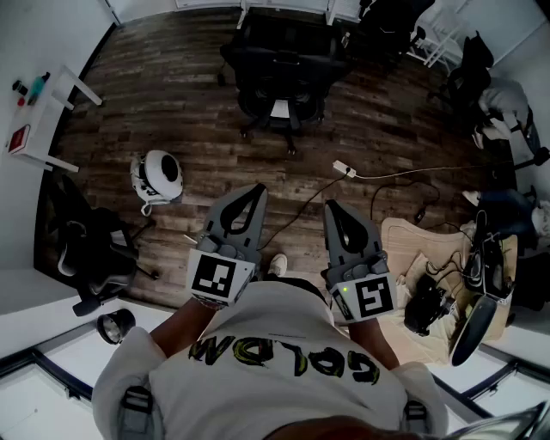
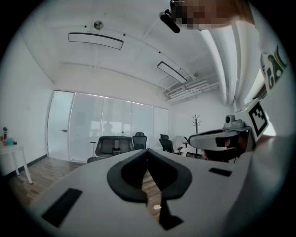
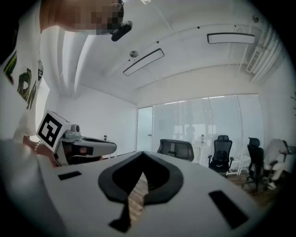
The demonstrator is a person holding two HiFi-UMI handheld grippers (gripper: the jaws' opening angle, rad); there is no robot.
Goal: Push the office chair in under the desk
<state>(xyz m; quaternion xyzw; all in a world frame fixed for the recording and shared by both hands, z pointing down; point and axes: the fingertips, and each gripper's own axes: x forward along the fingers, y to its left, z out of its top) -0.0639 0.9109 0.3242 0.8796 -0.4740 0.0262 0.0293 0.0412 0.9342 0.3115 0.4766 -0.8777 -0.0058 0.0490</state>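
- The left tool (image 1: 256, 189) and the right tool (image 1: 334, 208) are held out level and side by side in front of a person in a white shirt. Each has its jaws pressed fully together, with nothing between them.
- The black office chair (image 1: 279, 73) stands on the wooden floor (image 1: 172, 103), straight ahead of both tools and well apart from them. It sits roughly centred between their two lines, so neither hand looks the nearer.
- Each tool's own view shows the chair in the distance beyond the closed tips, with bare floor in between.
- What appears to be a strip of white tabletop (image 1: 288, 7) shows just beyond the chair at the top edge of the head view, largely cut off. If that is the desk meant, the push would run straight away from the person, along the line in which the tools point.
- A second white tabletop (image 1: 39, 129) stands off to the left, well apart from the chair.
- A cable with a white plug (image 1: 344, 168) lies across the floor between the tools and the chair, a possible snag on the way in.
- The gap has to be crossed first; the closed tips would then likely press against the chair from the near side.
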